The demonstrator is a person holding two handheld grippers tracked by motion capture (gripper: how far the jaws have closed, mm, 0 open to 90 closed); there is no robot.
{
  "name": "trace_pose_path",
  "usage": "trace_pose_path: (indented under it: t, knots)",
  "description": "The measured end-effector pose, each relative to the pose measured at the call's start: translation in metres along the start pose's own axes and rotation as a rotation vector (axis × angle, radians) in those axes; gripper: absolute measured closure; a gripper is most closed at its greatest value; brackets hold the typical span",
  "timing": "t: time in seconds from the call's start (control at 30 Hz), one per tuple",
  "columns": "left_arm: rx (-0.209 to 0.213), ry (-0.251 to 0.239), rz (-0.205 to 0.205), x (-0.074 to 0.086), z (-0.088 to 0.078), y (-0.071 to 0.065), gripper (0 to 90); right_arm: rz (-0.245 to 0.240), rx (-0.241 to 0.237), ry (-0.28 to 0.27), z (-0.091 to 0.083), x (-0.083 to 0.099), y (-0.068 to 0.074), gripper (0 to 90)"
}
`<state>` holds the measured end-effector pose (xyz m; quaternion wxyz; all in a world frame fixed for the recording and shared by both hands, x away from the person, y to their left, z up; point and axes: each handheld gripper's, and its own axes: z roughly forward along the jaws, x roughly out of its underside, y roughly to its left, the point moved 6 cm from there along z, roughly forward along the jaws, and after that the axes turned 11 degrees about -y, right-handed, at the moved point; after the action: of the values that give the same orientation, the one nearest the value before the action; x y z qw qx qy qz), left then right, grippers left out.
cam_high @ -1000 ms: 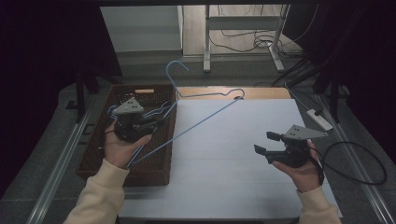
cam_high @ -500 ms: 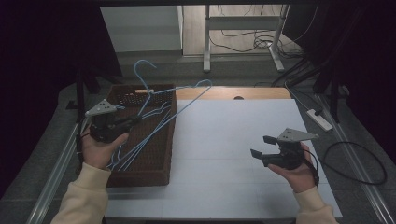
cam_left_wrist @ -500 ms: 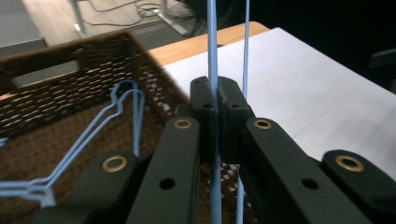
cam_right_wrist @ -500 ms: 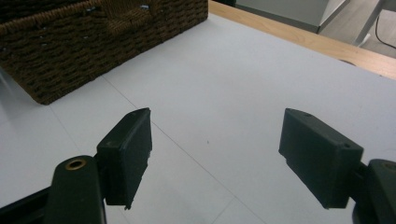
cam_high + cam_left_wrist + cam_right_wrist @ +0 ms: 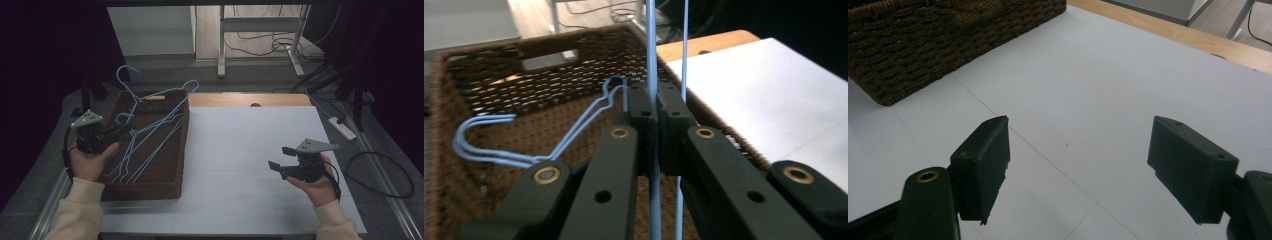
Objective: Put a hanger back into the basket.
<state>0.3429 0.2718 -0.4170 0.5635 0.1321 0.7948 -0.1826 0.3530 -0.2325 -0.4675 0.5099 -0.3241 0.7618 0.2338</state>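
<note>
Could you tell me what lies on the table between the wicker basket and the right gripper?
Nothing: in the high view, bare white tabletop runs from the basket to the right gripper.

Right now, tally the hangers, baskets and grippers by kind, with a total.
Blue wire hangers: 3, one clamped in the left gripper, apparently two in the basket
Wicker basket: 1
Grippers: 2, counting the right gripper
Total: 6

High view overhead facing forward, gripper views close, sharing basket (image 5: 145,187)
</note>
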Motion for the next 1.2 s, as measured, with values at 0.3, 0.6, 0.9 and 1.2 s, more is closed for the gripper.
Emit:
trace_pose_path:
  t: [0.3, 0.6, 0.9, 1.2]
  knots:
    - [-0.059, 0.002, -0.035, 0.011, -0.003, 0.022, 87.1, -0.007, -0.015, 0.033, 0.005, 0.004, 0.003, 24.3]
    - [-0.078, 0.054, -0.035, 0.026, 0.005, 0.03, 87.0, -0.002, -0.012, 0.04, 0.007, 0.006, 0.002, 24.3]
    - [-0.087, 0.115, -0.019, 0.034, 0.018, 0.03, 87.0, -0.002, -0.015, 0.04, 0.007, 0.007, 0.002, 24.3]
    - [-0.076, 0.242, 0.008, 0.049, 0.035, 0.029, 86.9, 0.0, -0.013, 0.051, 0.008, 0.008, 0.003, 24.8]
